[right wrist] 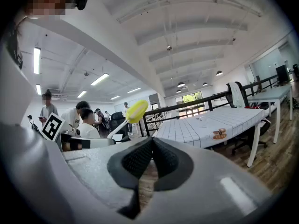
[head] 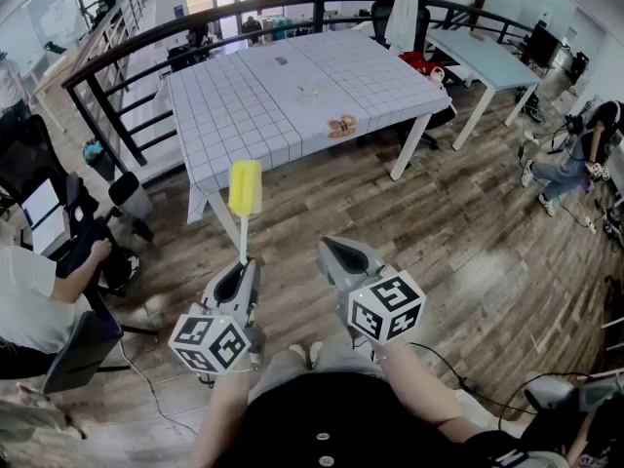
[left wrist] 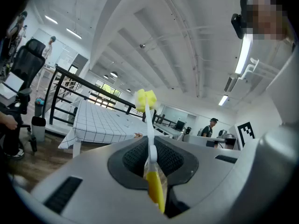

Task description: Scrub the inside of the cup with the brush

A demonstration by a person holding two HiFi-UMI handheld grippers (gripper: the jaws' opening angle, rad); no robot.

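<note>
The table (head: 292,96) stands ahead of me. On it, the cup (head: 310,94) sits near the middle, a small item (head: 341,126) nearer the table's front edge. Short of the table, my left gripper (head: 242,264) and right gripper (head: 337,248) sit side by side, with the brush (head: 244,188) in the left jaws, reaching toward the table.

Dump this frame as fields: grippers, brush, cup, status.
left gripper: shut on brush handle, yellow head pointing up and ahead
right gripper: fingers shut, empty
cup: clear, upright on the checked table, apart from both grippers
other: brown item near the table's front edge
status: brush in hand, cup not reached, scrubbing not begun
</note>
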